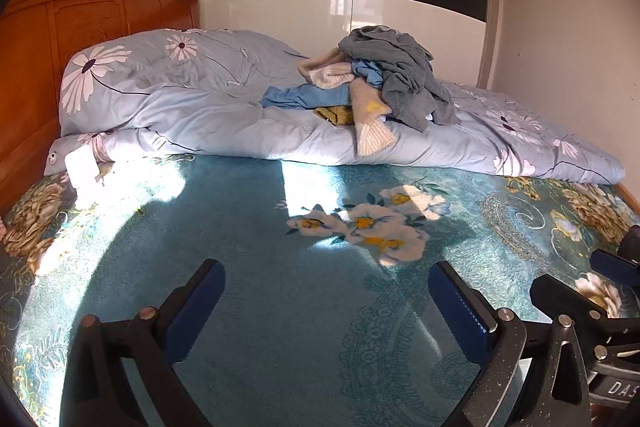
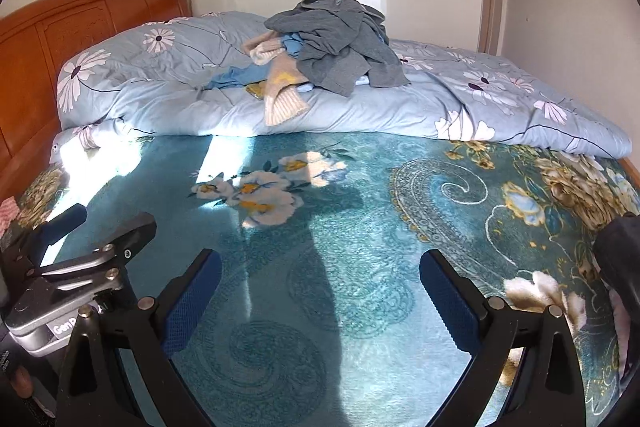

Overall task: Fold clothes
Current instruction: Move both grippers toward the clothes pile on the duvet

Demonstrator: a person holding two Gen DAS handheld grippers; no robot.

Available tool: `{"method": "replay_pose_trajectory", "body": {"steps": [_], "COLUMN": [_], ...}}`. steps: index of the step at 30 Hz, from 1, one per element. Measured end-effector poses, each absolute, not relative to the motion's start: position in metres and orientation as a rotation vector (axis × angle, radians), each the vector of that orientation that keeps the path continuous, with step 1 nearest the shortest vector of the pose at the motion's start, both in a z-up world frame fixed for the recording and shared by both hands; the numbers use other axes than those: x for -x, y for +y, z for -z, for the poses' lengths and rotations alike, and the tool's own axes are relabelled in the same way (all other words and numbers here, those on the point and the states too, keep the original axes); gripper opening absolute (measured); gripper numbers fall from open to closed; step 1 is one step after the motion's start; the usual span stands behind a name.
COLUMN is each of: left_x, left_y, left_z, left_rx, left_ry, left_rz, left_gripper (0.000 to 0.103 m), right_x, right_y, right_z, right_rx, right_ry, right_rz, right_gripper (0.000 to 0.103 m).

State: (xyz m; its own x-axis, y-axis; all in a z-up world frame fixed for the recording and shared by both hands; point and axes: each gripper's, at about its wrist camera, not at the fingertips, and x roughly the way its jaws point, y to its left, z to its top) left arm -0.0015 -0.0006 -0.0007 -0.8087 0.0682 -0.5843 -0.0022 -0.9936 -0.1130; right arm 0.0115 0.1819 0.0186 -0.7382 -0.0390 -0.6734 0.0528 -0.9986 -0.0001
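Clothes pile (image 1: 376,83) on duvet (image 1: 224,123) edge, grippers agape — teal blanket (image 1: 280,267).

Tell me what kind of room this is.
A bedroom, most likely: a bed with a wooden headboard, a rolled floral duvet bearing a clothes pile, and a glossy wardrobe behind.

Both wrist views look low across the bed (image 1: 280,307) toward the wardrobe (image 1: 340,11), sharing the clothes pile (image 2: 328,47).
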Motion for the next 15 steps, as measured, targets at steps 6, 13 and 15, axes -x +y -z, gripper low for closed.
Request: {"method": "replay_pose_trajectory", "body": {"steps": [6,13,15], "left_x": [0.013,0.026,0.033], "left_y": [-0.005,-0.009,-0.009], "left_z": [0.006,0.011,0.012], "left_rx": [0.968,0.929,0.918], "left_ry": [-0.124,-0.108,-0.113], "left_rz": [-2.985,-3.005,-3.006], "left_gripper": [0.103,0.103,0.103], "right_x": [0.004,0.016,0.021], "right_y": [0.170,0.164,0.163], "right_z": [-0.017,-0.015,-0.014], "right_rx": [-1.114,-1.038,-1.029], "right_ry": [0.013,-0.001,0.000], "right_rz": [2.897,2.909,2.918], "right_gripper": [0.100,0.100,0.100]}}
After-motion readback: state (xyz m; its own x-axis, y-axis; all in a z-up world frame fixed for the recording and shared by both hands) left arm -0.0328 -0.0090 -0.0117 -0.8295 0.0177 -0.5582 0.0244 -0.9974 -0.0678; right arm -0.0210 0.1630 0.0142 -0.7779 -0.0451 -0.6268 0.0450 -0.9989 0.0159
